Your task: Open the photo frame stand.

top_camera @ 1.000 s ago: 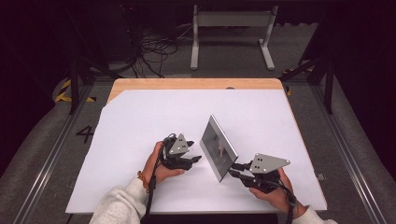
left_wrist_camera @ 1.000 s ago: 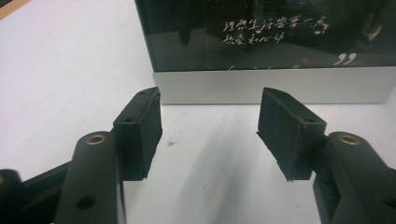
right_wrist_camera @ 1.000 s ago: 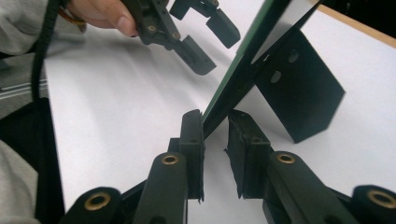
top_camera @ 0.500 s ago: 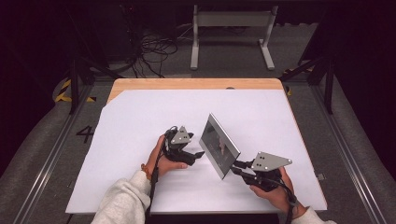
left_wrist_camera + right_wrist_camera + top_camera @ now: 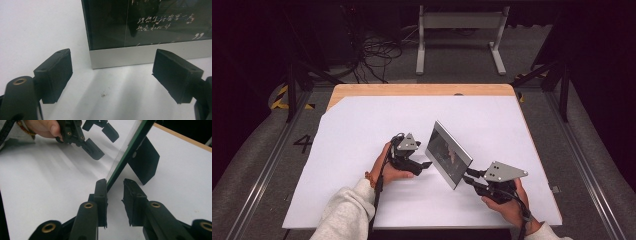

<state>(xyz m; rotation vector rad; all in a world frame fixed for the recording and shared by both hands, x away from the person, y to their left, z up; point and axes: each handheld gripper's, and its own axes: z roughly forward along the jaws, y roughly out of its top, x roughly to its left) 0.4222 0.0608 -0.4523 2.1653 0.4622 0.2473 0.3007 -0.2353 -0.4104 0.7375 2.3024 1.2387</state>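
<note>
Picture frame standing near the middle of the high view, on the white counter, propped upright with a slight lean, its dark glass catching pale handwriting in the left gripper view. Silver border along its lower edge, clean and bright.

Left gripper sits just left of centre in the high view, held low in a hand with a pale sleeve trailing to the bottom edge. Its fingers are spread wide, one at the lower left and one at the lower right of its own view, with the frame's bottom corner between and beyond them. Nothing gripped there; bare counter lies in the gap.

Right gripper is lower right of centre in the high view, its grey plate on top, pointing at the frame's near end. In the right gripper view, its fingers stand a narrow gap apart, straddling the frame's thin edge. The left-hand finger appears to touch the edge; the other is clear of it, so the frame is bracketed rather than clamped. Behind the edge, the black back stand props the frame on the counter. In the upper left of that view, the left gripper hangs open.
</note>
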